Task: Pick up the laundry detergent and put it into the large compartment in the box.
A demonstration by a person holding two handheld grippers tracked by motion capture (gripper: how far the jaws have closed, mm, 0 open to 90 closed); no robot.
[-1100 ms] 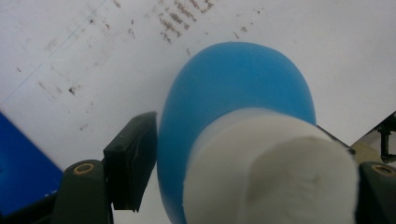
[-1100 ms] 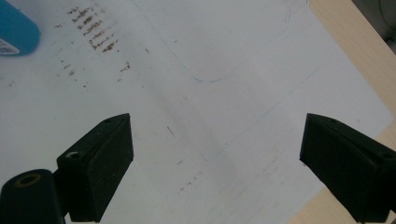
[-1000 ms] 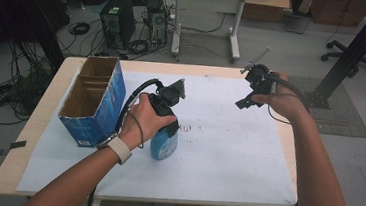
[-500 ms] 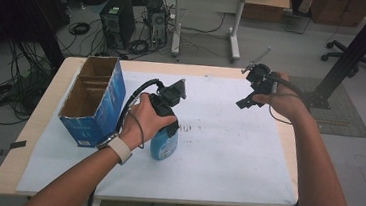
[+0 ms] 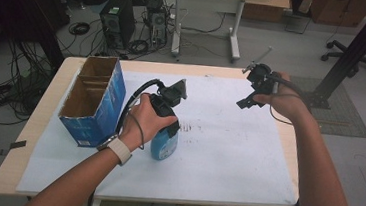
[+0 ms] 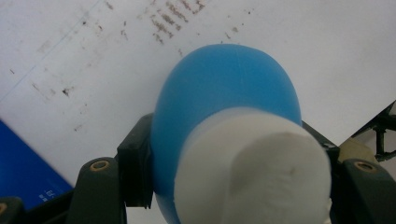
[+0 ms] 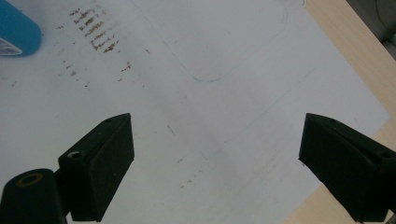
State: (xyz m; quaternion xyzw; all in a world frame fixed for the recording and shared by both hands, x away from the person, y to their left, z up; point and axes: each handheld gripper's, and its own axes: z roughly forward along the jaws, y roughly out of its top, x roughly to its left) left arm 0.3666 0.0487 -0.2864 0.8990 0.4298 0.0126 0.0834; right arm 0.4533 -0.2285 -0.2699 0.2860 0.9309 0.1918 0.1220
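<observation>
A blue bottle with a white cap stands upright on the white sheet near the table's middle. My left gripper is shut on its upper part, a black jaw pressed on each side of the bottle. My right gripper hangs in the air over the sheet's far right part, its jaws wide apart with nothing between them. From the right gripper view the gripper looks down on the marked sheet, with the bottle at the top left corner.
An open blue cardboard box with inner dividers stands at the table's left, close to my left hand. The wooden table edge runs just beyond the sheet on the right. Dark smudges mark the sheet beside the bottle.
</observation>
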